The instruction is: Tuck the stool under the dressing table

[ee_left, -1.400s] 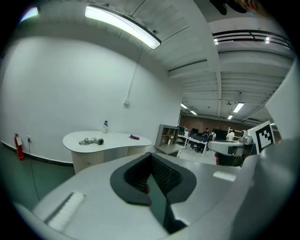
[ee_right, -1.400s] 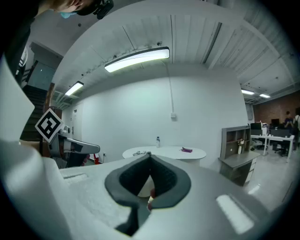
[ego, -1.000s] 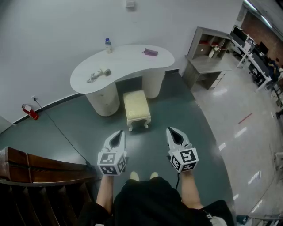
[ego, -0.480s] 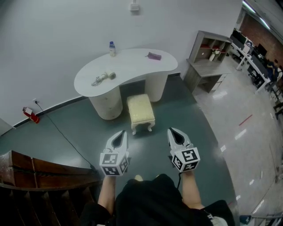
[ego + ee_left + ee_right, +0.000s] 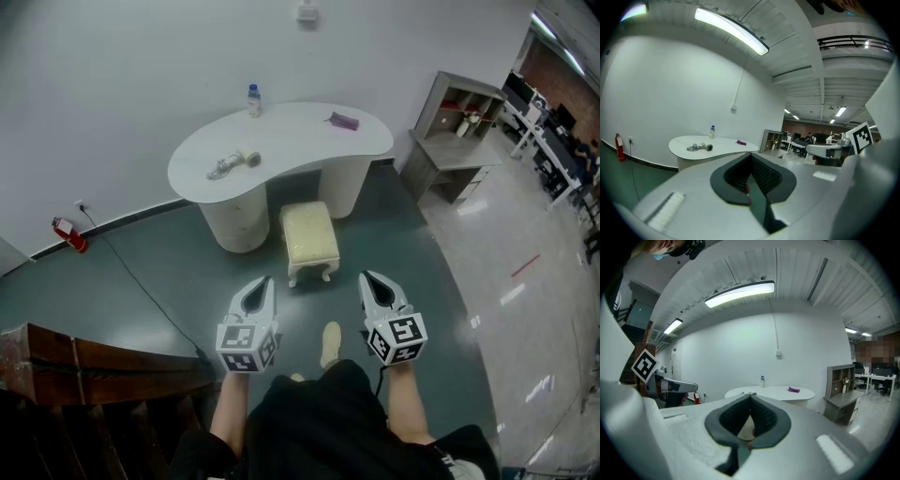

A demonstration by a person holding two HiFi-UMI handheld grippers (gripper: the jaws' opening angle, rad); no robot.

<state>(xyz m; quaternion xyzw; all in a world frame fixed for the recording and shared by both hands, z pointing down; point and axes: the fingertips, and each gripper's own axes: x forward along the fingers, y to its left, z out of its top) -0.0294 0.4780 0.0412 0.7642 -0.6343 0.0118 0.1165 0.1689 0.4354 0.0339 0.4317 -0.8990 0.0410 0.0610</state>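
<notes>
A cream cushioned stool stands on the grey-green floor, its far end just under the front edge of the white kidney-shaped dressing table. Both grippers hover short of the stool, held side by side at waist height. My left gripper is shut and empty, to the stool's near left. My right gripper is shut and empty, to its near right. In the left gripper view the table shows ahead past the closed jaws. In the right gripper view the table lies straight ahead.
On the table lie a hairdryer, a bottle and a purple item. A grey shelf desk stands at right. A dark wooden rail is at near left, with a cable and red extinguisher on the floor.
The person has walked closer to the table; stool and table now sit nearer both grippers. A foot has stepped forward between them. Both jaws stay shut.
</notes>
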